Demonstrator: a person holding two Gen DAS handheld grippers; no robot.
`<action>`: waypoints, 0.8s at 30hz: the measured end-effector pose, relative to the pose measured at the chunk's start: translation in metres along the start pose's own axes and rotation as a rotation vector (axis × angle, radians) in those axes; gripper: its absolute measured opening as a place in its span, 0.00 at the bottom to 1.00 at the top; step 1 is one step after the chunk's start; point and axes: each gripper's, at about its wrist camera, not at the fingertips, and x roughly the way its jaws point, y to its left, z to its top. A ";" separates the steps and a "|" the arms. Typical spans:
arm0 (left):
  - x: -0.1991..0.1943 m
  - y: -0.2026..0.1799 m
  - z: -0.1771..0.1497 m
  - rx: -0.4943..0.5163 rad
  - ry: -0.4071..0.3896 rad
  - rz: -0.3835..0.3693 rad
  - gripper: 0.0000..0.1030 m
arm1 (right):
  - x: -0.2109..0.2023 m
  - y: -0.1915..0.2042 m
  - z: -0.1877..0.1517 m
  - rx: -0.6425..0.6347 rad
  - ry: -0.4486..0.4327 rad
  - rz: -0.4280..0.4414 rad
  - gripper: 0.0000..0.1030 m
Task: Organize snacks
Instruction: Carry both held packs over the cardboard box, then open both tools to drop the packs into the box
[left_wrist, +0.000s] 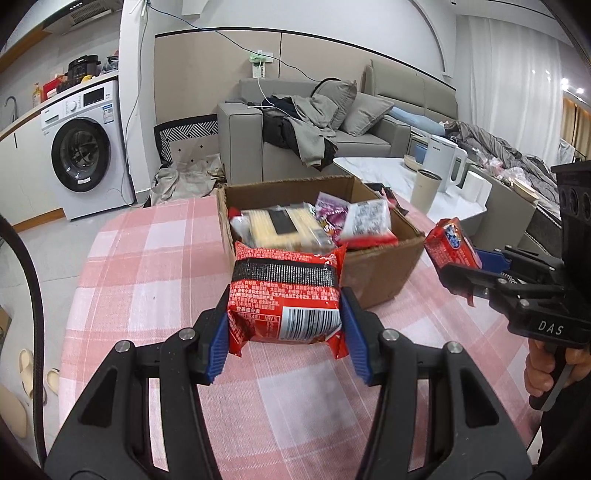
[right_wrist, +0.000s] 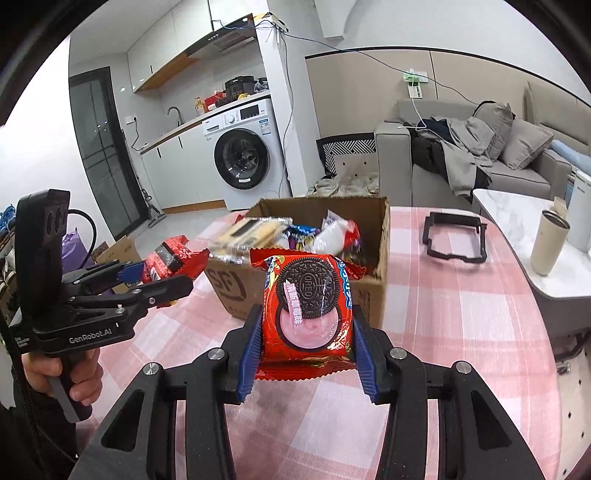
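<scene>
1. Left tongs (left_wrist: 284, 325): clamped on a red snack packet (left_wrist: 284, 295), held above the counter (left_wrist: 147, 258).
2. Right tongs (right_wrist: 304, 345): clamped on an Oreo packet (right_wrist: 308, 302), likewise aloft.
3. Cardboard box (left_wrist: 384, 266): already holds several snacks; both packets apparently remain to be placed.

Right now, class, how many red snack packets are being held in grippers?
2. One red packet, barcode side up, is clamped in the left gripper; the Oreo packet is clamped in the right gripper. Both are near the cardboard box; its snacks are not counted.

Checked table (right_wrist: 424, 295): cardboard box (right_wrist: 236, 291), black frame (right_wrist: 456, 240).
</scene>
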 end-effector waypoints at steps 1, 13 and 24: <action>0.001 0.001 0.003 0.001 -0.005 0.000 0.49 | 0.001 0.001 0.003 -0.002 -0.003 0.001 0.44; 0.025 0.023 0.034 -0.021 -0.019 0.031 0.49 | 0.024 0.007 0.041 -0.014 -0.022 0.002 0.44; 0.052 0.035 0.043 -0.013 0.002 0.058 0.49 | 0.049 0.008 0.061 -0.018 -0.027 0.008 0.44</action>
